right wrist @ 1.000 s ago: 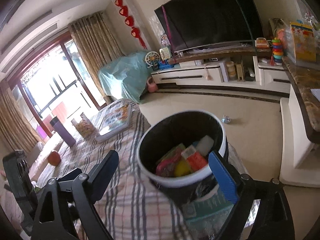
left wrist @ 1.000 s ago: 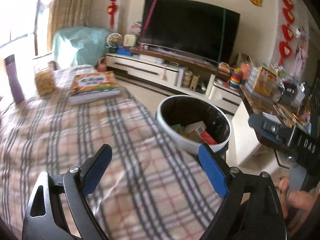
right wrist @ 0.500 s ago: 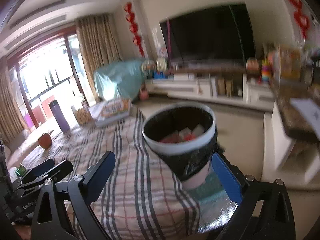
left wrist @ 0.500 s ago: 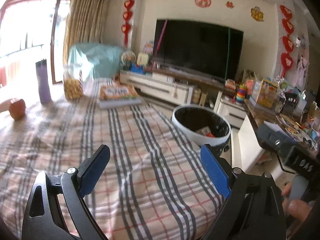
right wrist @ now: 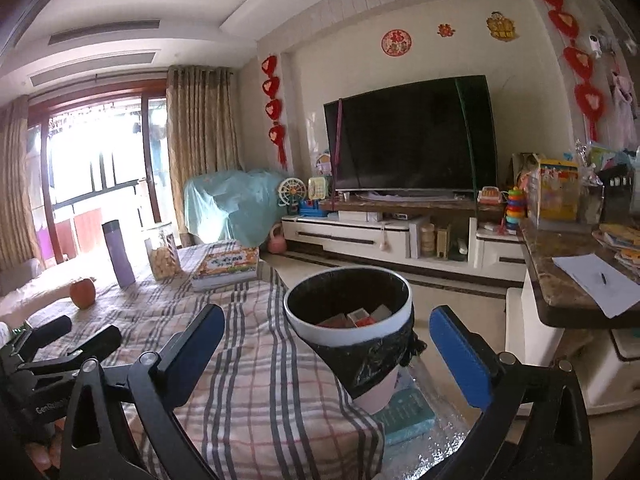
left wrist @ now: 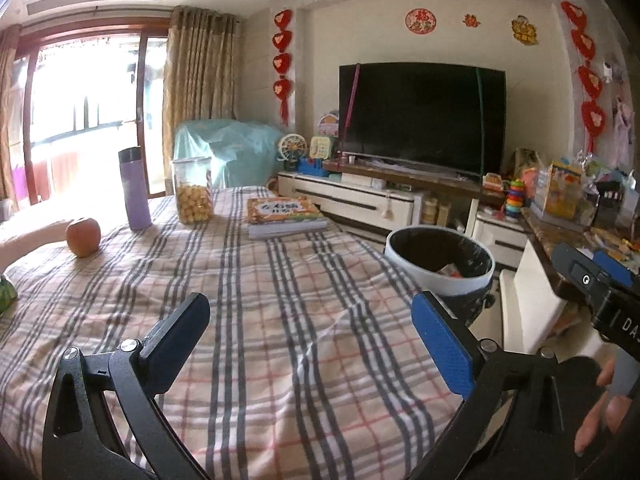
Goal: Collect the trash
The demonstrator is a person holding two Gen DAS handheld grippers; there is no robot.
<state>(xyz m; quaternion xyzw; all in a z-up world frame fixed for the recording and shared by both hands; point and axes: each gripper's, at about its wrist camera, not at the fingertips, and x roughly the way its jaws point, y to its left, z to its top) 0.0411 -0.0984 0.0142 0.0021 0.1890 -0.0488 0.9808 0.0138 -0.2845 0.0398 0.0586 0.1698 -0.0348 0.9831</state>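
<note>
A white trash bin (left wrist: 440, 280) with a black liner stands beside the right end of the plaid-covered table (left wrist: 280, 320); in the right wrist view the bin (right wrist: 352, 332) holds several packets and boxes. My left gripper (left wrist: 312, 336) is open and empty above the cloth. My right gripper (right wrist: 328, 344) is open and empty, in front of the bin; it shows at the right edge of the left wrist view (left wrist: 592, 284).
An apple (left wrist: 83, 236), a purple flask (left wrist: 134, 188), a jar of snacks (left wrist: 192, 190) and a book (left wrist: 284, 216) sit on the table's far part. A TV stand (left wrist: 360, 200) and a cluttered counter (right wrist: 576, 272) lie beyond and right.
Both grippers have pulled back and tilted up from the bin. The bin now looks farther off and more of the room shows. Both stay open.
</note>
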